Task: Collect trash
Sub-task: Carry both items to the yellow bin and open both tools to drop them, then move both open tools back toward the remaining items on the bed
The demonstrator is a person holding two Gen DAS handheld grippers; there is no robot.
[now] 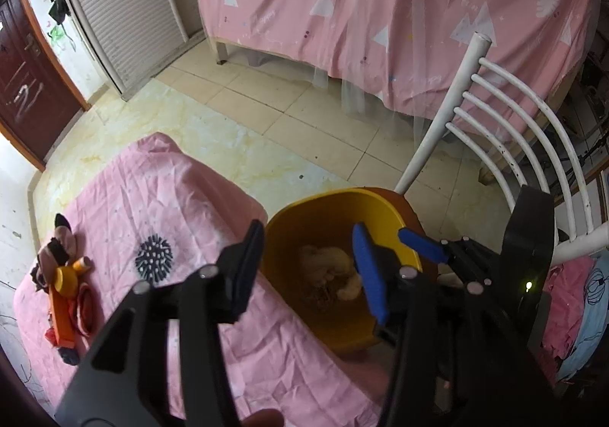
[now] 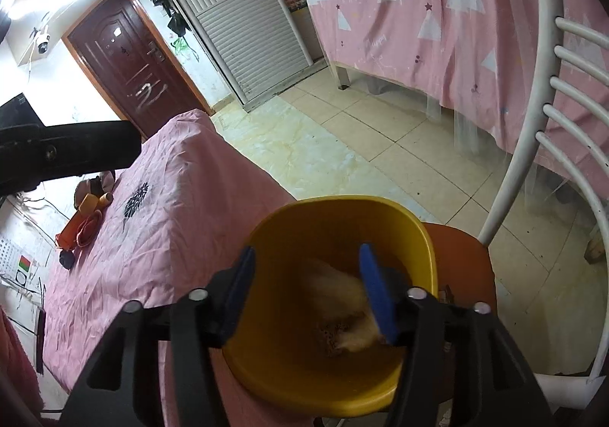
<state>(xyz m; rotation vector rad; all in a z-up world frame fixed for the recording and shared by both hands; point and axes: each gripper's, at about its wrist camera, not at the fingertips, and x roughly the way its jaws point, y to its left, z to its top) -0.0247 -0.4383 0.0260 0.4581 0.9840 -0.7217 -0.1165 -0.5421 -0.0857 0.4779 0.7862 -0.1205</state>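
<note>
Both tongs spread apart and empty, right gripper over the yellow plastic bin holding crumpled beige tissue trash, left gripper beside it; risk: a finger clips the rim, tipping bin off orange chair seat.

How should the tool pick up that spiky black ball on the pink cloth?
The spiky black ball lies alone on the flat pink cloth, with open cloth all round it. Probably best to come straight down from above and close the fingers across its round middle. It looks the same from every side, so any angle works; pressing between the spikes should stop slipping.
</note>
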